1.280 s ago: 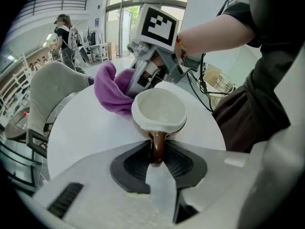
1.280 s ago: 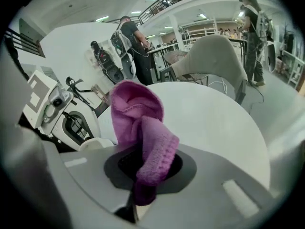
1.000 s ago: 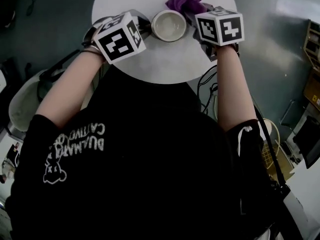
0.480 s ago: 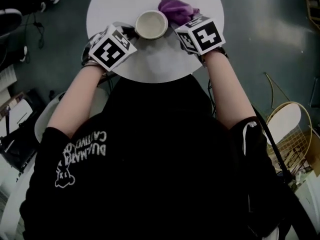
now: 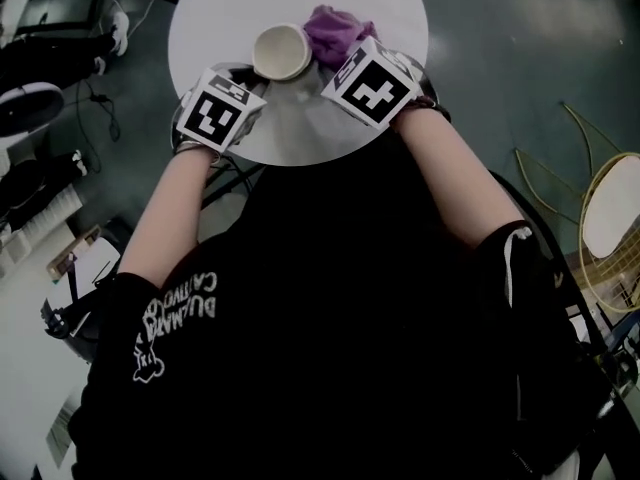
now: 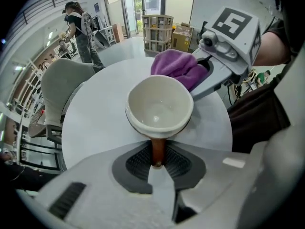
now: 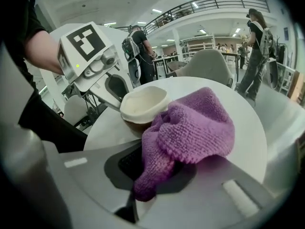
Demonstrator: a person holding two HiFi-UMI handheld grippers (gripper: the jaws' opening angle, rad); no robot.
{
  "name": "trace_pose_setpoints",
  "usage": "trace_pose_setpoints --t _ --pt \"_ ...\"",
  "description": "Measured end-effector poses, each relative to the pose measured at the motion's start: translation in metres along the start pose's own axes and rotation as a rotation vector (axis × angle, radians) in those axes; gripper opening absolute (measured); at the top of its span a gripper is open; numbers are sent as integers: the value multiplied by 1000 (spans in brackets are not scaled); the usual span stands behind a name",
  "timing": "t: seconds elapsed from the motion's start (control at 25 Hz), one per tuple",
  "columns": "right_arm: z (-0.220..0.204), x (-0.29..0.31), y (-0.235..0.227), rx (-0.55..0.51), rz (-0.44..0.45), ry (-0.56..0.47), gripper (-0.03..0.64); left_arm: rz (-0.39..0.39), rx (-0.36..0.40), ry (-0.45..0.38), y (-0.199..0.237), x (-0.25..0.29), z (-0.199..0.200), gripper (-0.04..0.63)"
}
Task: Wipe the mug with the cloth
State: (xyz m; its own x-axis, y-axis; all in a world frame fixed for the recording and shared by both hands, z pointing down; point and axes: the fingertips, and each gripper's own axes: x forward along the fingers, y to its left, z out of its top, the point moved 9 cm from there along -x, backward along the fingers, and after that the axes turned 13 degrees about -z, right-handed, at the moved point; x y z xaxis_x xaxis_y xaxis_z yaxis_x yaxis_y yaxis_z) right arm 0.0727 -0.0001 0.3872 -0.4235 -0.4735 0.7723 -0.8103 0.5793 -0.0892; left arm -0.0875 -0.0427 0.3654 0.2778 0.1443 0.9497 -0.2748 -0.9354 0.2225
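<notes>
The jaws of the left gripper (image 6: 157, 160) have just been closing and now pinch the brown handle of the mug (image 6: 159, 104); those of the right gripper (image 7: 152, 175) are clamped on the purple cloth (image 7: 195, 128). The mug stands mouth up near the middle of the round white worktop (image 5: 390, 8), showing its glossy cream inside, and the cloth bunches against its rim at 2 o'clock in the head view. A grey chair (image 6: 57, 94) stands beyond the worktop, and dark floor (image 5: 500, 58) surrounds it. Bare surface lies toward 3 and 9 o'clock; the near edge at 6 o'clock meets the person's torso.
</notes>
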Motion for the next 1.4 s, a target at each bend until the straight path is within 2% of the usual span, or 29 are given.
trace_pose_setpoints --t 0.24,0.4,0.84,0.92,1.08,1.24,1.4 --pt "-12 -3 6 -2 18 -22 32 12 -20 16 -5 6 8 48" --pt "-16 -3 15 29 68 -32 32 13 -16 29 -8 10 9 46" --pt "-19 -1 20 -14 44 -36 32 10 -19 68 -7 12 14 46" --pt "-20 -3 21 9 52 -33 32 12 -20 74 -9 13 16 46" --pt "-20 -3 39 82 122 -29 32 14 -25 79 -12 11 13 46" --pt "-20 4 45 38 107 -50 32 10 -30 76 -8 16 14 49" --pt "-19 4 49 -48 58 -68 34 -14 -30 75 -8 17 20 55"
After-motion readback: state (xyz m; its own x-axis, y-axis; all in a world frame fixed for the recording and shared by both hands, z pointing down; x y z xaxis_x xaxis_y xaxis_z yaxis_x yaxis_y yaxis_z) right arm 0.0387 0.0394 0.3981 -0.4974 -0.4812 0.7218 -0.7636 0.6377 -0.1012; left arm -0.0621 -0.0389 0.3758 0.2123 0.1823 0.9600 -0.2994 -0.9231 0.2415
